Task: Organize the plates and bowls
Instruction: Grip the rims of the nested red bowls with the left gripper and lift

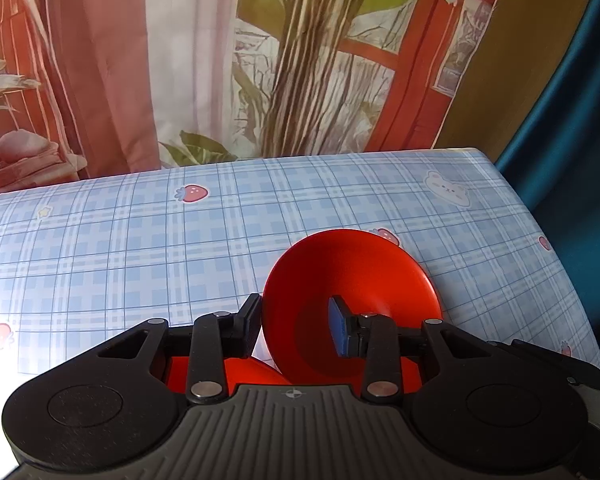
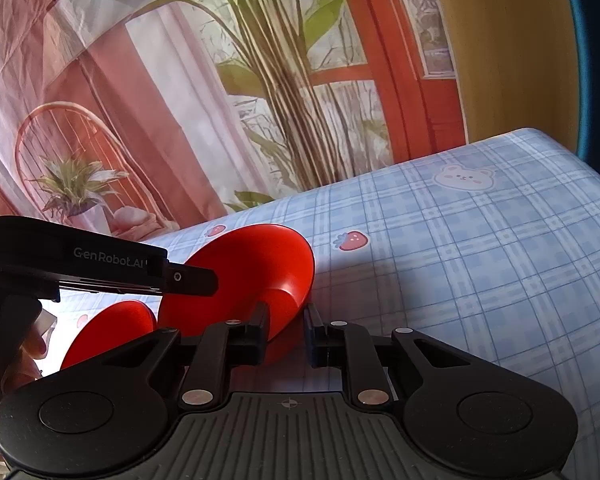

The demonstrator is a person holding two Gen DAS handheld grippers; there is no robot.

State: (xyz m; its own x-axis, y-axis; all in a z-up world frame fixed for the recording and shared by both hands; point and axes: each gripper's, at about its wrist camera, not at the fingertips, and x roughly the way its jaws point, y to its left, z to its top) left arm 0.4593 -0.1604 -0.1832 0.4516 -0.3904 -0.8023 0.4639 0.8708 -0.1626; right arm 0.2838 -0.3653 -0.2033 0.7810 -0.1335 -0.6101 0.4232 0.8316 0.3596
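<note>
A red bowl (image 1: 352, 280) is tilted on its side over the blue checked tablecloth (image 1: 140, 248). My left gripper (image 1: 296, 328) straddles its rim: one finger outside on the left, the blue-padded finger inside. The jaws stand wide, and I cannot tell whether they pinch the rim. A second red dish (image 1: 256, 372) lies below it, mostly hidden. In the right wrist view the tilted bowl (image 2: 256, 264) sits left of centre, the second red dish (image 2: 112, 332) lower left, and the left gripper's body (image 2: 100, 264) reaches in from the left. My right gripper (image 2: 286, 336) is open, its left finger beside the bowl's base.
A printed curtain backdrop (image 1: 260, 60) hangs behind the table. The table's far edge (image 1: 300, 158) and right edge (image 1: 560, 264) are close. A blue drape (image 1: 572, 100) hangs at the right. The person's hand (image 2: 24, 356) shows at the lower left.
</note>
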